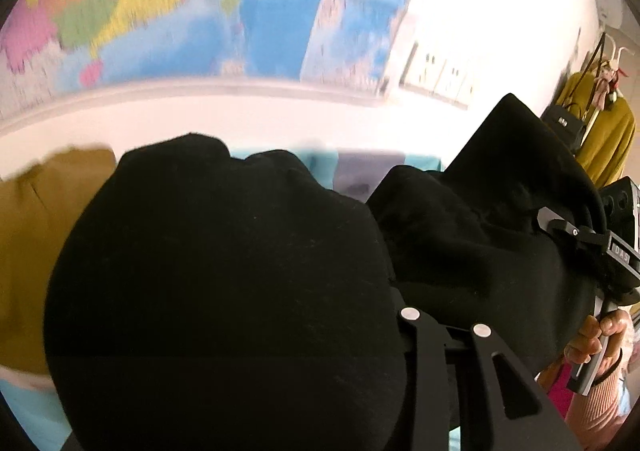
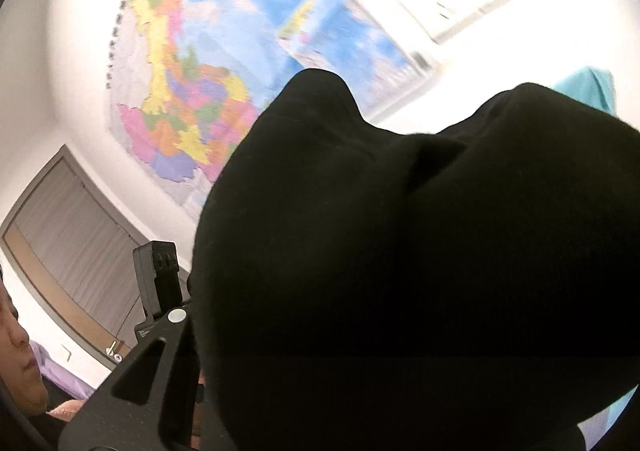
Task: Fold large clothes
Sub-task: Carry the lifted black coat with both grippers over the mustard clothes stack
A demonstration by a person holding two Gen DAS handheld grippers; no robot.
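Note:
A big black garment (image 1: pixel 224 283) hangs bunched between both grippers and fills most of each view (image 2: pixel 400 271). My left gripper (image 1: pixel 400 271) is shut on it; cloth drapes over the fingertips and only the black linkage at the bottom shows. In the left wrist view my right gripper (image 1: pixel 560 227) clamps another part of the garment at the right, with a peak of cloth standing above it and a person's hand (image 1: pixel 600 331) on its handle. In the right wrist view my right gripper (image 2: pixel 320 251) is buried under the cloth, and the left gripper's body (image 2: pixel 160 279) shows at the left.
A mustard-yellow cloth (image 1: pixel 36 251) lies at the left, with teal (image 1: pixel 320 167) and lilac (image 1: pixel 368 171) cloths behind the garment. A coloured wall map (image 1: pixel 200 11) hangs ahead. A yellow garment (image 1: pixel 608 139) hangs on a rack at the right. A blinded window (image 2: pixel 68 227) shows at the left.

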